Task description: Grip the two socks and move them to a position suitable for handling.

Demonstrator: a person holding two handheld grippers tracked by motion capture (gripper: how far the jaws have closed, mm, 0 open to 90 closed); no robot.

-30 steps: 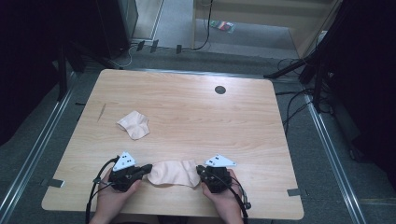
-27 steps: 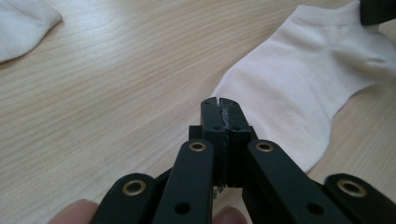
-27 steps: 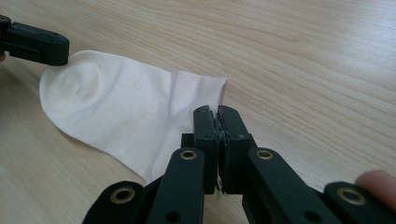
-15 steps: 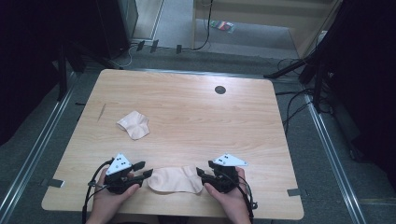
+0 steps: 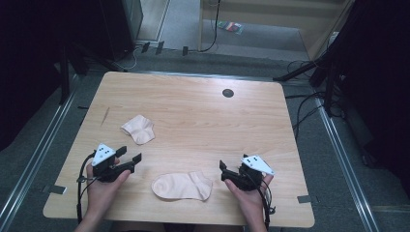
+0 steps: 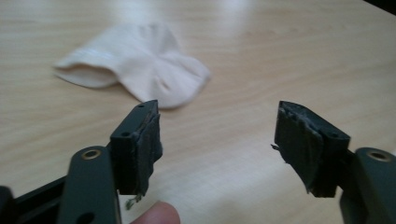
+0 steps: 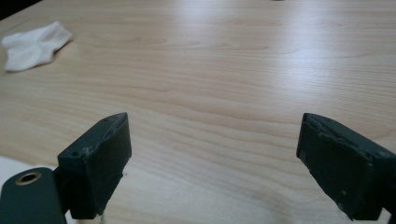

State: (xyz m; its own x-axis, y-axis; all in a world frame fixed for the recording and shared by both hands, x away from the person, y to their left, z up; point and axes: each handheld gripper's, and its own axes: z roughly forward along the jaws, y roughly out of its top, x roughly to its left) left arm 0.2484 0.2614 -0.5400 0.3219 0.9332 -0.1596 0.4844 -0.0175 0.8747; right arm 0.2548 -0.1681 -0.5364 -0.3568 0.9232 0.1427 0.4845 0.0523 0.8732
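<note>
The left tongs [image 5: 130, 157] stand spread with nothing between them, hovering low over the desk [image 5: 193, 116]; the right tongs [image 5: 223, 170] are spread too, and empty; both pairs have just been opening, and each has drawn back sideways from the flattened sock [image 5: 182, 186], which a second ago was pinched at its two ends and now lies released, smoothed flat near the front edge of the desk, between the two hands and apart from both. By my reading, the laying-out of this sock is finished, and the crumpled sock [image 5: 139, 129] comes next; it lies farther up the desk, nearer the left tongs, and in the left gripper view it sits just beyond the jaws [image 6: 140, 70]. Nothing stands in the way of it; a dark round grommet [image 5: 227, 93] sits far off toward the back edge; cables [image 5: 309, 104] trail on the floor beyond.
</note>
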